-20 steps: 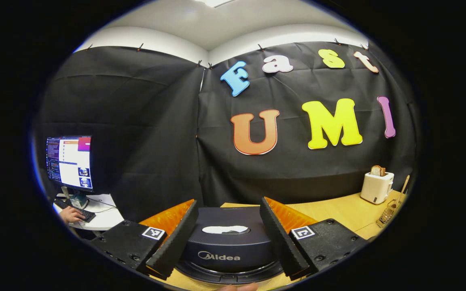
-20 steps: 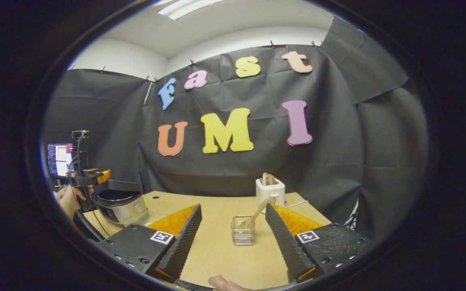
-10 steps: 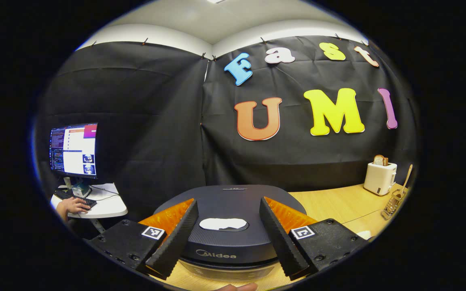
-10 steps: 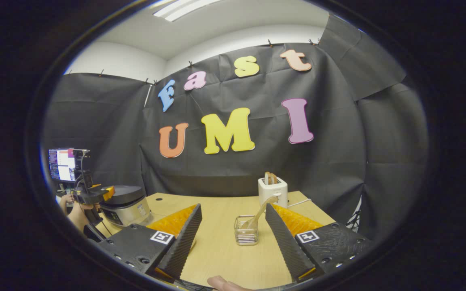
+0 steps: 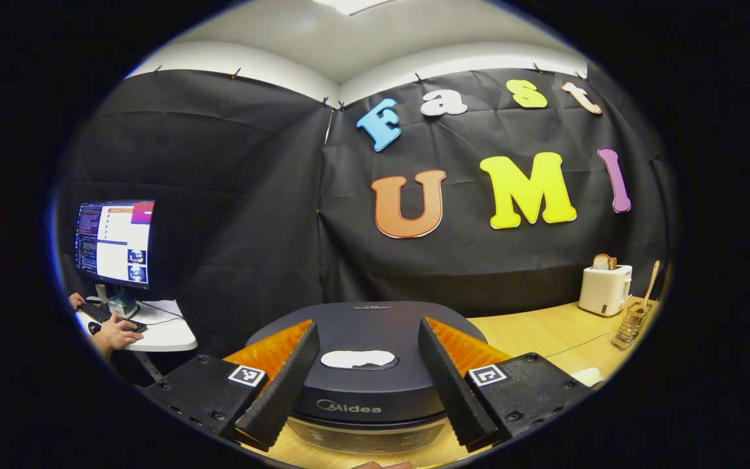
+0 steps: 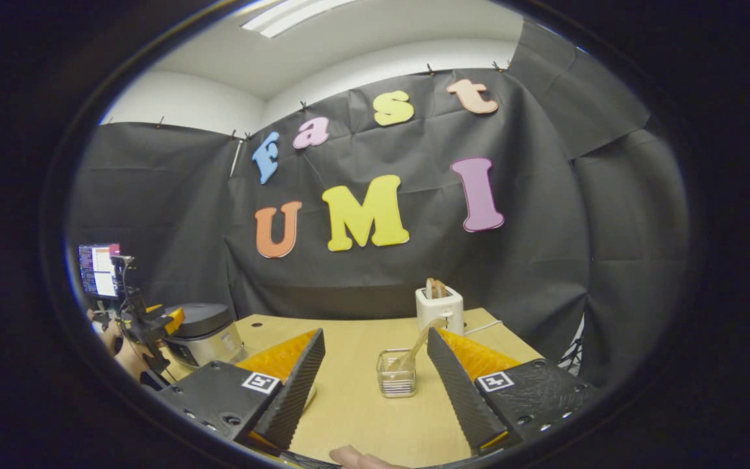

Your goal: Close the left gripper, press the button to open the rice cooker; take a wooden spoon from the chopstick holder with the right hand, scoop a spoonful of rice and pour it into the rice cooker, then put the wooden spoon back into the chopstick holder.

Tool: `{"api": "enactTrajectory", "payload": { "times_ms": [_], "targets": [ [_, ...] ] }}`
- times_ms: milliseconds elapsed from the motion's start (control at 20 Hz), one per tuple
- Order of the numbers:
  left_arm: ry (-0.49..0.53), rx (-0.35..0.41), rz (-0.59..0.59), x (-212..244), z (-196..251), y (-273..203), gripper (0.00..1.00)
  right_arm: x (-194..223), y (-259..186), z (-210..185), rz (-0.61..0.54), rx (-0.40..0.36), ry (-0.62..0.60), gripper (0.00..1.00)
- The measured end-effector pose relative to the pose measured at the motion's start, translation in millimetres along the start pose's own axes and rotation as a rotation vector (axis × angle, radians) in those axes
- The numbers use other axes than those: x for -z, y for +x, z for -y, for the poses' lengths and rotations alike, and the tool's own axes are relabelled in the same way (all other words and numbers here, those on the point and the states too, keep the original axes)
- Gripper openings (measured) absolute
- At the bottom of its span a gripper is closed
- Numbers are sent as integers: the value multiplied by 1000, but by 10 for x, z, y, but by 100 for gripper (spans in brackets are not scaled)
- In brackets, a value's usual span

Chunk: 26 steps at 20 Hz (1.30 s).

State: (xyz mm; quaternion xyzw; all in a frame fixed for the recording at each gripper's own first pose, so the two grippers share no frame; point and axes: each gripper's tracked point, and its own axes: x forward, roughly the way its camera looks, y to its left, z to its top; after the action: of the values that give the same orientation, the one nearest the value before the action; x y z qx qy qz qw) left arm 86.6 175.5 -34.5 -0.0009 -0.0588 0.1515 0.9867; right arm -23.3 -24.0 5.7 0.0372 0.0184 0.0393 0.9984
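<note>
The dark rice cooker (image 5: 365, 384) stands right in front of my left gripper (image 5: 367, 324), lid down, with its white button (image 5: 358, 359) on top between the two spread fingers. The left gripper is open and holds nothing. In the right gripper view the cooker (image 6: 204, 332) sits at the table's left end, with the left gripper (image 6: 153, 320) and a hand just before it. My right gripper (image 6: 375, 332) is open above the table. Beyond it, the clear chopstick holder (image 6: 395, 378) holds a wooden spoon (image 6: 418, 340) leaning right. The holder (image 5: 632, 326) and spoon (image 5: 650, 281) also appear far right.
A white toaster (image 6: 439, 307) with bread stands behind the holder on the wooden table (image 6: 362, 404); the toaster (image 5: 604, 290) also appears at far right. A monitor (image 5: 114, 241) and a person's hand (image 5: 114, 332) on a keyboard are off to the left on a side desk.
The cooker's lid stood raised a second ago and is now down. The left gripper has settled level in front of it. The right gripper has hardly moved.
</note>
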Motion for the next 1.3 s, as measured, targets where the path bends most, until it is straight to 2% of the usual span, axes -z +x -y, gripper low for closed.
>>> {"api": "enactTrajectory", "payload": {
  "times_ms": [200, 250, 300, 400, 450, 500, 550, 600, 650, 700, 750, 850, 900, 950, 1000, 1050, 1100, 1150, 1250, 1300],
  "targets": [
    [-3, -3, 61, -51, -5, -28, 98, 78, 49, -61, -22, -13, -6, 96],
    [0, -11, 73, -49, -17, -46, 98, 94, 51, -76, -29, -12, -11, 92],
    [11, -15, 91, -75, -10, -69, 97, 102, 54, -79, -31, -10, -17, 95],
    [16, -42, 83, -66, -27, -130, 96, 60, 47, -77, -14, 0, -23, 92],
    [13, -52, 67, -46, -26, -174, 100, 43, 38, -65, -3, 10, -26, 92],
    [8, -52, 57, -44, 6, -230, 97, 36, 51, -57, 8, 20, -27, 91],
    [-1, -44, 50, -49, 53, -294, 96, 29, 57, -61, 20, 27, -27, 95],
    [-14, -26, 56, -89, 137, -375, 96, 32, 75, -75, 32, 33, -23, 95],
    [-23, -3, 67, -130, 223, -450, 96, 40, 107, -86, 42, 39, -17, 91],
    [-30, 16, 79, -170, 284, -519, 95, 76, 136, -104, 48, 44, -14, 95],
    [-32, 32, 88, -210, 356, -596, 95, 118, 163, -128, 48, 47, -14, 95],
    [-34, 57, 92, -257, 470, -761, 96, 230, 230, -276, 34, 16, -4, 96],
    [-47, 65, 88, -268, 513, -830, 100, 306, 267, -351, 17, -2, 0, 95],
    [-71, 74, 78, -265, 558, -893, 96, 372, 290, -396, 1, -10, 2, 95],
    [-107, 87, 63, -241, 600, -954, 96, 437, 320, -422, -12, -10, -7, 96],
    [-141, 99, 45, -230, 649, -991, 96, 493, 346, -449, -26, -2, -24, 92],
    [-162, 135, 9, -192, 750, -1020, 96, 555, 372, -478, -40, 3, -47, 91],
    [-170, 162, -13, -190, 864, -1077, 97, 585, 391, -513, -46, 3, -64, 95],
    [-138, 193, -31, -209, 977, -1152, 97, 646, 412, -581, -62, 5, -76, 92],
    [-105, 212, -40, -201, 1047, -1187, 97, 685, 402, -646, -73, -10, -73, 96]
  ]
}}
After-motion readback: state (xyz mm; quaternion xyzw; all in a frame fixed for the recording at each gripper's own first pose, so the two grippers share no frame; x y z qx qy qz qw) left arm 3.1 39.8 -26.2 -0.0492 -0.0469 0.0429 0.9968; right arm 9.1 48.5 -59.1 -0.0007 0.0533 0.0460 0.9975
